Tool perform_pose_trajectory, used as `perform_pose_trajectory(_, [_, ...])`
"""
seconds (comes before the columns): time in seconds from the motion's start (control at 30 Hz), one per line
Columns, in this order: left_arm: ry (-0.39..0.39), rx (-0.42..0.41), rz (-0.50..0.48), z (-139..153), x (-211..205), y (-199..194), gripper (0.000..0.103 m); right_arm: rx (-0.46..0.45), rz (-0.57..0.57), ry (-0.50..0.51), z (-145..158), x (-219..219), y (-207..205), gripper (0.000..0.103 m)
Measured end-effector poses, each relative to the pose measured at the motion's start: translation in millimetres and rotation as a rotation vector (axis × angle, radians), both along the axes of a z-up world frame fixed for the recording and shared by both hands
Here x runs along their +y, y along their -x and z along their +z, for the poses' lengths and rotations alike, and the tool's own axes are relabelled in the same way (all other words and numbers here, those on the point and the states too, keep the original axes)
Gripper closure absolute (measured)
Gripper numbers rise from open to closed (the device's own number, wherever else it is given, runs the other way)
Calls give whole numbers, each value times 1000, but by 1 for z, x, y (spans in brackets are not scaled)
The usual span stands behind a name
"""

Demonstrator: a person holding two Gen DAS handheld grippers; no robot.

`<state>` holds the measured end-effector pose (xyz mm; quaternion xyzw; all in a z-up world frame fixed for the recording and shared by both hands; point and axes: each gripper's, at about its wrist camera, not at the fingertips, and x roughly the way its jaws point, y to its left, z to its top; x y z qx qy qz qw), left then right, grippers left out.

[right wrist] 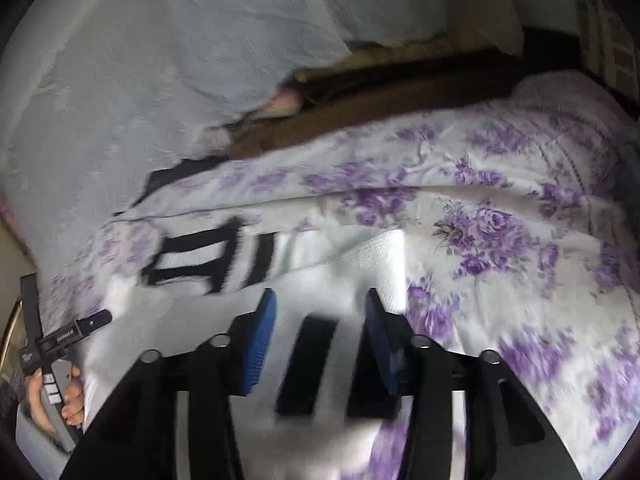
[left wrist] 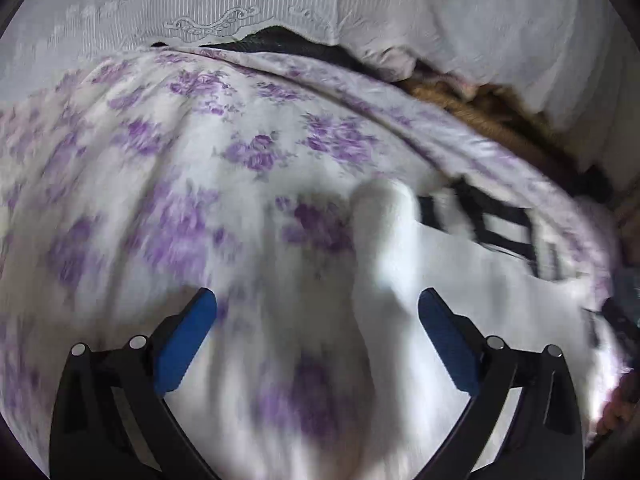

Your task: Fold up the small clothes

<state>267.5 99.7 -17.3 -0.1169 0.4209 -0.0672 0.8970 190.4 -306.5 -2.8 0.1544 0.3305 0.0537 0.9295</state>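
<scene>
While the white garment with black stripes (right wrist: 224, 256) lies limp on the near floral bedspread (right wrist: 500, 216), we see both grippers (left wrist: 316, 304) (right wrist: 320, 300) parted and seemingly empty, so we'd pinch its soft, light hem.

— What sort of place is this?
— A bedroom at home: a bed under a purple-flowered quilt (right wrist: 500, 216) lies below the grippers, with a white lace curtain (left wrist: 200, 12) and white textured covers (right wrist: 120, 80) beyond.
</scene>
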Motion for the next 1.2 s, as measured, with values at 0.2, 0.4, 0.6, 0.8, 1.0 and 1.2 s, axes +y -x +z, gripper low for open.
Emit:
perform_pose_trajectory(0.2, [-259,44,-216,-19,-41,71,4,58,-20,122,-13,15,23,26])
perform_pose_trajectory(0.4, [-228,55,-270,-16,-36,141,4,17,1,51,-11,20,105,26])
perform_pose_trajectory(0.6, [-111,70,-331,-15,-21,189,5,65,-5,-96,-33,14,163,25])
perform_pose_trajectory(0.8, [-41,77,-399,-19,-19,232,5,58,12,-192,-42,9,204,22])
perform_pose_trajectory(1.0, [50,97,-446,-19,-15,262,5,53,74,-221,-44,15,233,19])
perform_pose_trajectory(1.2, [34,72,-522,-18,-29,296,5,49,139,-247,-44,21,252,19])
